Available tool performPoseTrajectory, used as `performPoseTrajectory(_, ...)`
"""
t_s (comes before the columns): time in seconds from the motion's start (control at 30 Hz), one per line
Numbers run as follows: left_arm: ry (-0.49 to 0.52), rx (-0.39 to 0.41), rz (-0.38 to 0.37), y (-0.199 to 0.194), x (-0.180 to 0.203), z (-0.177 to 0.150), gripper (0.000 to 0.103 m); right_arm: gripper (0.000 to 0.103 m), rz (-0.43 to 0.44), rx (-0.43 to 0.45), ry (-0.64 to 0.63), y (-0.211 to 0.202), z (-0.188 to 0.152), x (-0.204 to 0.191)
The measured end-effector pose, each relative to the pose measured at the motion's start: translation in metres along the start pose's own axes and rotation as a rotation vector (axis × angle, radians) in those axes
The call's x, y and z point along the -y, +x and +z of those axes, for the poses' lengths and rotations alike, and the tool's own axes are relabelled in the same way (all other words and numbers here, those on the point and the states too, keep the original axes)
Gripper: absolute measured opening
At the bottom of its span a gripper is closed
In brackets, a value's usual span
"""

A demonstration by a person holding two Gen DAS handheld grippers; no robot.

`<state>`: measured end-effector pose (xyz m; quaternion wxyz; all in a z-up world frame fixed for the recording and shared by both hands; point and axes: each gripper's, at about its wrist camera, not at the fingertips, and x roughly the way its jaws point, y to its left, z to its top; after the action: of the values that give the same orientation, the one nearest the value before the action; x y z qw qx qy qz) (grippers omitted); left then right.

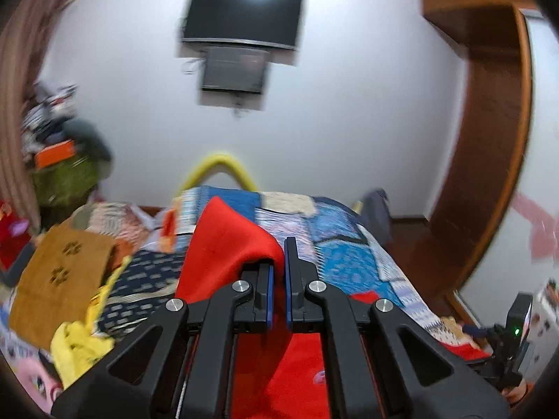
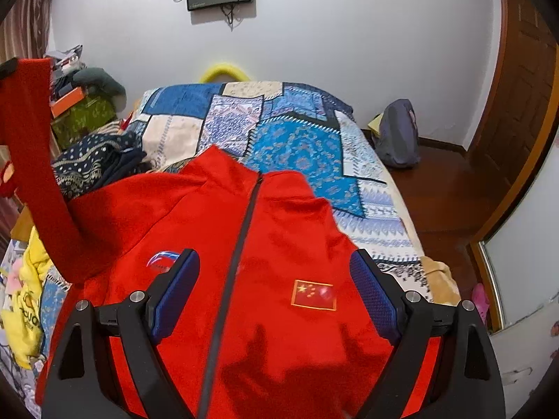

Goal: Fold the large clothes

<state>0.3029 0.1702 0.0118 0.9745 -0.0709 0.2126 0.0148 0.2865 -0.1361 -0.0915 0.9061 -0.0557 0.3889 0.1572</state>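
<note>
left gripper [image 1: 278, 272] pinched tight on the sleeve [image 2: 38, 160] of the red zip-front fleece jacket [image 2: 265, 244], lifted clear to swing across the front. jacket lies chest-up on the blue patchwork quilt [image 2: 300, 139]. right gripper [image 2: 274, 289] hovers wide open, empty, over the chest.

A red jacket [image 2: 279, 244] is lying front-up, zipped along a grey zipper, directly under the open right claw [image 2: 274, 291], with a flag patch between its fingers. One sleeve [image 2: 38, 160] is rising up to the left, pinched in the left claw [image 1: 277, 269].
</note>
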Motion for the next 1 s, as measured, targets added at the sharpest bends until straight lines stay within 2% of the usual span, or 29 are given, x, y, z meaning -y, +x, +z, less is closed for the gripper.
performPoseTrajectory(0.2, 0.131, -0.128, -0.122, 0.067, 0.087, -0.026, 0.004, 0.086, -0.038, -0.009, 0.020, 0.000, -0.009, 0.029)
performPoseTrajectory(0.33, 0.196, -0.244, -0.199, 0.106, 0.138, -0.058, 0.004, 0.086, -0.065, -0.041, 0.037, 0.006, -0.019, 0.049)
performPoseTrajectory(0.5, 0.266, -0.421, -0.307, 0.149, 0.195, -0.113, 0.004, 0.086, -0.094, -0.091, 0.060, 0.017, -0.032, 0.072)
performPoseTrajectory(0.7, 0.343, -0.589, -0.345, 0.172, 0.235, -0.174, 0.004, 0.086, -0.117, -0.142, 0.073, 0.023, -0.048, 0.086)
performPoseTrajectory(0.83, 0.385, -0.667, -0.348, 0.172, 0.243, -0.196, 0.008, 0.086, -0.124, -0.164, 0.063, 0.022, -0.057, 0.087)
performPoseTrajectory(0.87, 0.390, -0.676, -0.355, 0.169, 0.242, -0.197, 0.013, 0.086, -0.125, -0.166, 0.057, 0.021, -0.059, 0.086)
performPoseTrajectory(0.93, 0.396, -0.681, -0.365, 0.160, 0.238, -0.193, 0.031, 0.086, -0.127, -0.167, 0.048, 0.019, -0.060, 0.084)
performPoseTrajectory(0.97, 0.396, -0.666, -0.359, 0.154, 0.235, -0.189, 0.049, 0.086, -0.127, -0.167, 0.044, 0.019, -0.060, 0.083)
performPoseTrajectory(1.0, 0.393, -0.637, -0.356, 0.145, 0.230, -0.181, 0.059, 0.086, -0.124, -0.164, 0.040, 0.019, -0.060, 0.082)
